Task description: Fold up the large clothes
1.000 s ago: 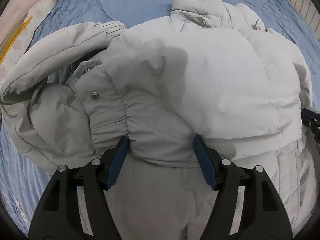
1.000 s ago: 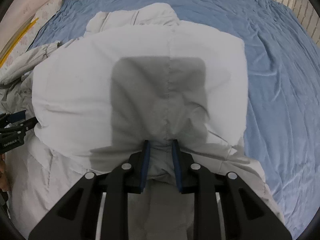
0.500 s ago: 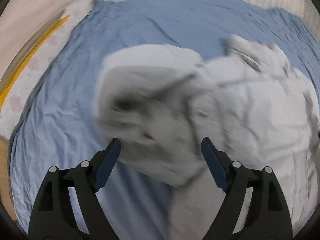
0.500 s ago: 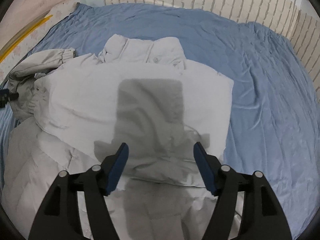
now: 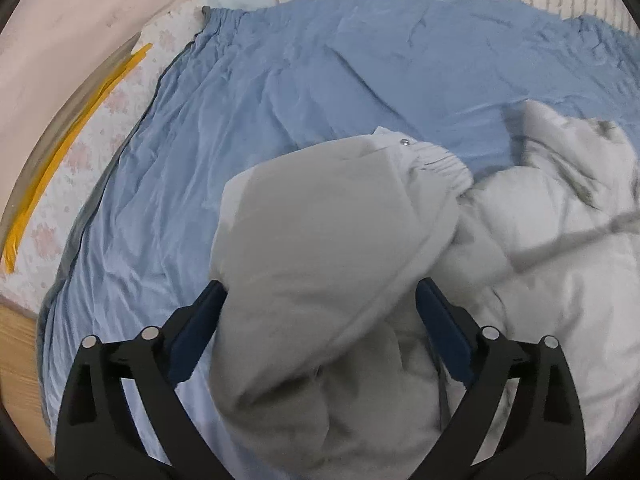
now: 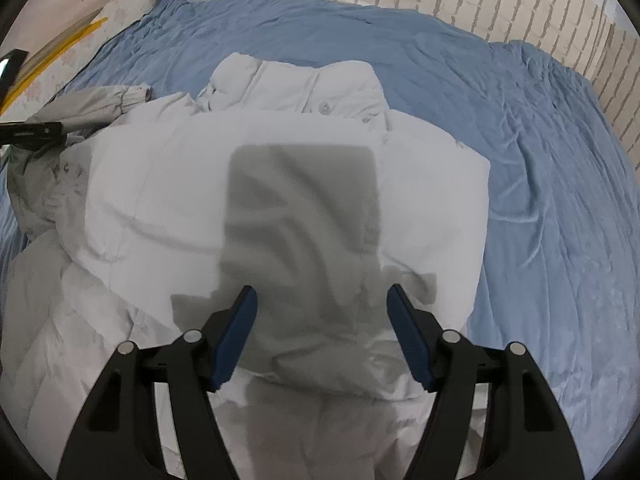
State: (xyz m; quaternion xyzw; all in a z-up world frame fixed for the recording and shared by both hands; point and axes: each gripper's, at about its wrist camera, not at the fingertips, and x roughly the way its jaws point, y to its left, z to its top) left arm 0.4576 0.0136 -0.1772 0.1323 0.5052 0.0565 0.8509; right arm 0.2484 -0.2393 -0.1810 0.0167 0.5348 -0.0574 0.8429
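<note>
the left gripper point(image 5: 320, 320) is opening wide astride the puffer jacket point(image 6: 280, 184)'s sleeve point(image 5: 320, 240), gripping nothing; the right gripper point(image 6: 322, 332) hangs open, empty, above the folded panel. untucked, that springy sleeve could flop outward onto the blue sheet point(image 5: 280, 80).

The bed point(image 6: 540, 160) is covered by a wrinkled blue sheet point(image 5: 280, 100). A pale grey padded jacket point(image 6: 300, 184), partly folded, lies directly on the sheet.

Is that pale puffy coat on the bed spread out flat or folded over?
Folded over: the coat has its hem doubled up toward the collar.
</note>
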